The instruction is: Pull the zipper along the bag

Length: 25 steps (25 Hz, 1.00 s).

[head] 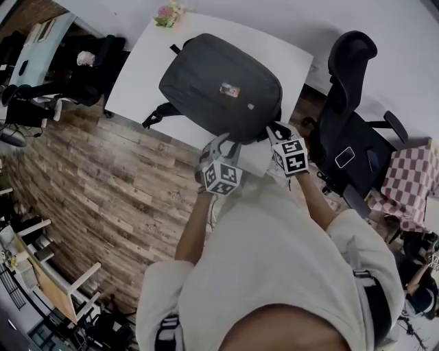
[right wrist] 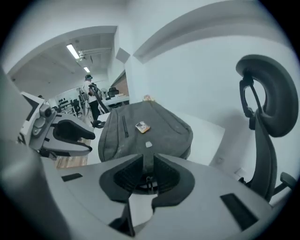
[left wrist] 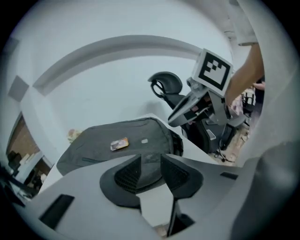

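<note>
Person's torso in a pale sweatshirt: fills the near edge of the head view.

Room: wood-plank floor; white table set against a white wall. A black office chair stands right of the table, with a red-checked cloth further right. A small bunch of flowers sits at the table's far corner.

Backpack: dark grey, lying flat across the table's middle with a small orange label on its upper face.

Left gripper: jaws parted by a moderate gap with nothing between them, held over the table's near edge just beside the backpack's near side.

Right gripper: jaws drawn to a narrow slit, pinching a dark tab with a small metal link, the zipper pull, at the backpack's near right corner.

Left forearm and right forearm: both bare, reaching forward from the body, grippers side by side and near each other.
</note>
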Available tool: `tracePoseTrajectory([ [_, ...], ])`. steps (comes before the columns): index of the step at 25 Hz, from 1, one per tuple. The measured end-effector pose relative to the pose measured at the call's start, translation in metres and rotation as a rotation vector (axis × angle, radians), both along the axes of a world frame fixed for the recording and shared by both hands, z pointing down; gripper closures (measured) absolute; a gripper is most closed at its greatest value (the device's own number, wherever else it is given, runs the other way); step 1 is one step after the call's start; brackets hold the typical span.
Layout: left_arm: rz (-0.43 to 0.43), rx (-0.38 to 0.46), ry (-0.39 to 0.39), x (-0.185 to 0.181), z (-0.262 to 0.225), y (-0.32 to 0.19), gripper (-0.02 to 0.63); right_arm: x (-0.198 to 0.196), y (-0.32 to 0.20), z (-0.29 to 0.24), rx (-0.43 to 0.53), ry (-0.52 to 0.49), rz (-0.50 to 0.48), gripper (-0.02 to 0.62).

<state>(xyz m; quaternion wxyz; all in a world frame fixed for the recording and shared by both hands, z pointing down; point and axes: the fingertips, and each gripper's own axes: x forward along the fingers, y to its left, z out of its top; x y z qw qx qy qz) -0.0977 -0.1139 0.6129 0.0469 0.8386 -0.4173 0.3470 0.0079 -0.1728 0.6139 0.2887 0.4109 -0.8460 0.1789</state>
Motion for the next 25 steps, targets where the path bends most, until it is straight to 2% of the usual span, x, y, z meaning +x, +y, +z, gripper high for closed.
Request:
tracePoseTrajectory([
  [4, -0.204, 0.082, 0.159, -0.038, -0.043, -0.018, 0.504, -0.013, -0.017, -0.039, 0.092, -0.067, 0.006, 0.534],
  [7, -0.313, 0.159, 0.220, -0.070, -0.076, -0.034, 0.529, -0.023, -0.033, -0.072, 0.168, -0.107, 0.002, 0.555],
  [11, -0.417, 0.262, 0.282, -0.109, -0.120, -0.050, 0.550, -0.031, -0.050, -0.113, 0.266, -0.145, -0.014, 0.569],
  [17, -0.504, 0.350, 0.320, -0.152, -0.162, -0.066, 0.575, -0.041, -0.075, -0.155, 0.370, -0.162, -0.037, 0.581],
  [25, -0.527, 0.387, 0.333, -0.160, -0.179, -0.074, 0.580, -0.050, -0.086, -0.177, 0.410, -0.191, -0.060, 0.581],
])
